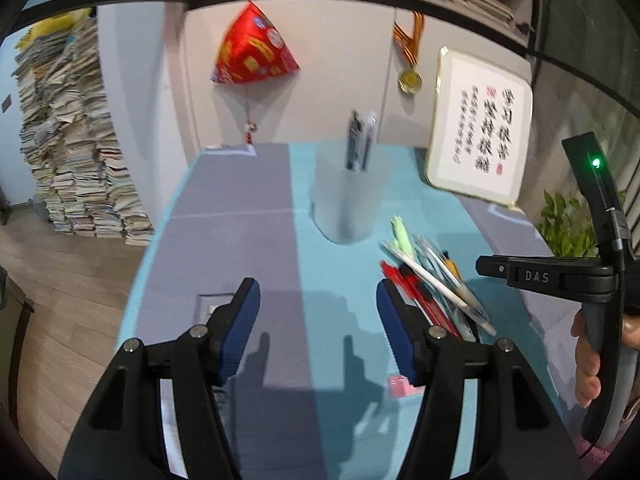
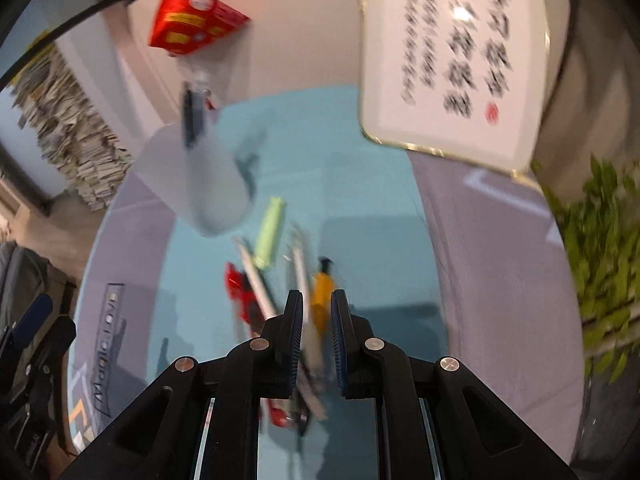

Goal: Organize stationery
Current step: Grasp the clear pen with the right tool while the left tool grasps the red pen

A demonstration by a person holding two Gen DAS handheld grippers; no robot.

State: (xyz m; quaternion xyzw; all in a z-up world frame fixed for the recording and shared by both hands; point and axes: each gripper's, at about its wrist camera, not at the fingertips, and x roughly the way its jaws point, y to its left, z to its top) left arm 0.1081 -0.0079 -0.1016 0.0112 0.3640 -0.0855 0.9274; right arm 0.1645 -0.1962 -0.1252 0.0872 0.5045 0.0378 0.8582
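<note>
Two pairs of tongs are in your hands. Your left tongs [image 1: 318,334] are spread wide over the counter [image 1: 224,240], with nothing between the blue pads. Your right tongs [image 2: 316,330] stand nearly pressed together above the pen pile [image 1: 434,280], a narrow gap left between the pads; the right wrist view is too blurred to tell whether they pinch anything, though a white pen [image 2: 256,280] and an orange pen [image 2: 320,300] run under them.

One frosted pen cup [image 1: 347,196] stands toward the far edge of the counter, on the teal middle strip, and holds about three dark and clear pens [image 1: 358,142]. Just beside it, toward the right edge, lies the loose pile: one pale green pen [image 1: 402,232], one or two red pens [image 1: 408,284], the white one, the orange one and a few clear ones, too tangled for you to count exactly. One pink eraser [image 1: 401,386] lies near the front edge, by your left tongs.

Writing you can read: "DAS" on the right gripper's body in the left wrist view, and "Magic LOVE" on the counter mat [image 2: 105,344]. One framed calligraphy board [image 1: 478,140] leans at the far right corner; its characters are too blurred to read
</note>
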